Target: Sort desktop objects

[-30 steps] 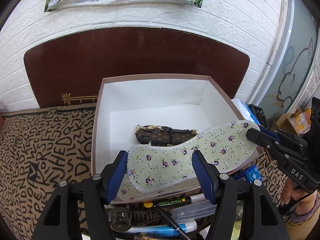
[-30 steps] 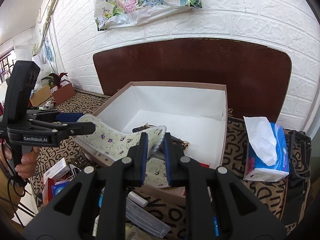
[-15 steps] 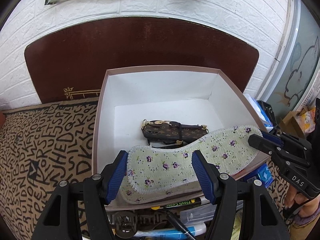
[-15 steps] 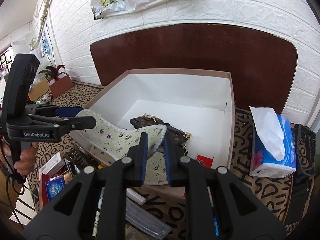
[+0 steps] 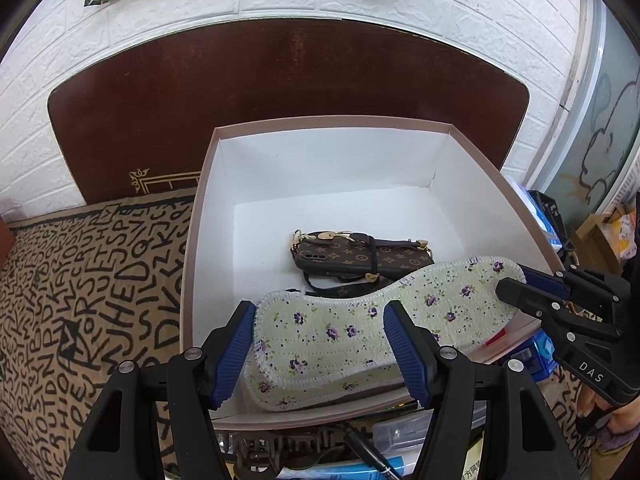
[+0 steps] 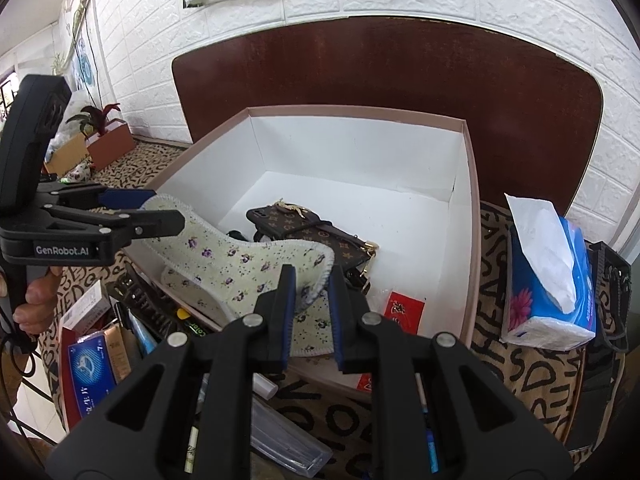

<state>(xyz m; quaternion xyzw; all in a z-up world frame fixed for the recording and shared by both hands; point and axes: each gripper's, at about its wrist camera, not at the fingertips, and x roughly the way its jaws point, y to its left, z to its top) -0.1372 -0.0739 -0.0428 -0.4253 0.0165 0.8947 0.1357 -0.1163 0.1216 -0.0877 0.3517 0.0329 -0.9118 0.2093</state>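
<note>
two claws hold one floral insole (image 5: 360,320) over the front edge of an open white-lined box (image 5: 332,168). the left claw (image 5: 326,354) clamps the insole across its width at the heel end, blue pads (image 5: 236,354) on either edge. the right claw (image 6: 311,300) is pinched shut on the toe end, which curls up between its pads. a second floral insole (image 6: 316,332) lies under the first, mostly covered; how it sits against the box rim is hard to make out. in the box lies a brown monogram phone case (image 5: 362,254) with a strap, its near side hidden by the insole. only the right wrist view shows a red packet (image 6: 404,307) on the box floor, a tissue pack (image 6: 548,280) on the letter-patterned cloth (image 5: 80,280) covering the tabletop, and a hand (image 6: 38,300) gripping the left claw's handle. pens, a marker and small cartons lie in front of the box, cut off by the claws' bodies and too jumbled to tell apart.
</note>
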